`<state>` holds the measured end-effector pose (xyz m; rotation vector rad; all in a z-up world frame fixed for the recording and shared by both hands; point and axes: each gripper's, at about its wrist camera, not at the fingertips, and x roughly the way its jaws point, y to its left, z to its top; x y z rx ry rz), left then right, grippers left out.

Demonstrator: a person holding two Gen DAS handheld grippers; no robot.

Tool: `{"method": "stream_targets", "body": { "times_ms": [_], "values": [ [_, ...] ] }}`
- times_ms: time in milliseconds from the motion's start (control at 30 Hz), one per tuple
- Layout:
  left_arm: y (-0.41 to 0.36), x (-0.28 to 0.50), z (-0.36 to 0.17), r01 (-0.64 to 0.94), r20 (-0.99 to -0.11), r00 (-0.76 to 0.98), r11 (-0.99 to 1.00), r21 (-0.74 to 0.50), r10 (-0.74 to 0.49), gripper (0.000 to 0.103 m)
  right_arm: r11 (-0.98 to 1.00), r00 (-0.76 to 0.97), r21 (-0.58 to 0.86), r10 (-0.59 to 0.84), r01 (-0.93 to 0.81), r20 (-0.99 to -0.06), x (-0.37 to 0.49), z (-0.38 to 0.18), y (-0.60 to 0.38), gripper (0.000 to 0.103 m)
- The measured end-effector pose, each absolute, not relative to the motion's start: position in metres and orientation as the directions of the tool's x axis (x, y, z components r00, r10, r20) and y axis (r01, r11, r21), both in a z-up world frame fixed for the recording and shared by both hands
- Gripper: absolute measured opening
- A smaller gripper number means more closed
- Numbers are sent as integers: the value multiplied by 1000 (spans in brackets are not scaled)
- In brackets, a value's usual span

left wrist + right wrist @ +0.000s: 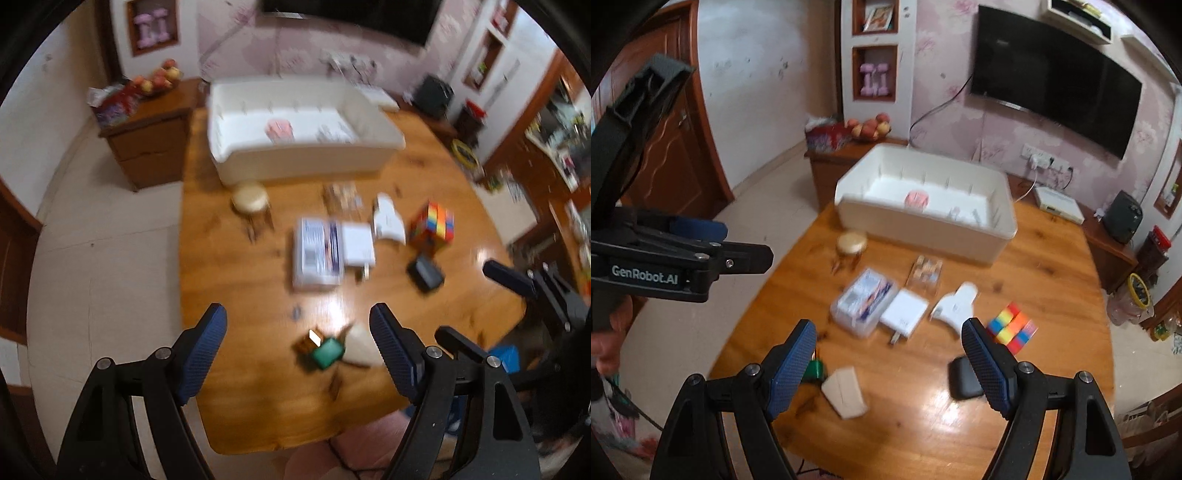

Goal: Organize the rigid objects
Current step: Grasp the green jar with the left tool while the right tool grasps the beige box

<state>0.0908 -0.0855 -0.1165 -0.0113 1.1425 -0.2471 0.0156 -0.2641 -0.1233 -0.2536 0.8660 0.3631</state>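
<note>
A white bin (960,236) stands at the far side of the wooden table (923,417); it also shows in the left wrist view (295,162). In front of it lie a gold-lidded jar (852,243), a clear box (866,301), a white adapter (904,312), a white holder (955,304), a colour cube (1012,326), a black case (964,378), a beige card (846,391) and a green item (815,369). My right gripper (888,363) is open and empty above the near table. My left gripper (297,350) is open and empty above the green item (327,352).
A wooden cabinet with a fruit bowl (870,127) stands behind the table on the left. A TV (1052,77) hangs on the wall. A low shelf (1108,243) runs along the right. The left gripper shows in the right wrist view (701,251).
</note>
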Motion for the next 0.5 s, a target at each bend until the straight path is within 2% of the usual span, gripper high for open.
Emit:
{"method": "stream_targets", "body": {
  "times_ms": [233,500],
  "values": [
    [-99,86,-179,342,-918,289,925,-165,-271,82,890,522,-76,193,-450,-831,-7,-187,-267,82],
    [-110,93,-217,448,-944,194,881,-156,-266,82,834,471,-76,232,-546,-851,-23,-233,-257,82]
  ]
}}
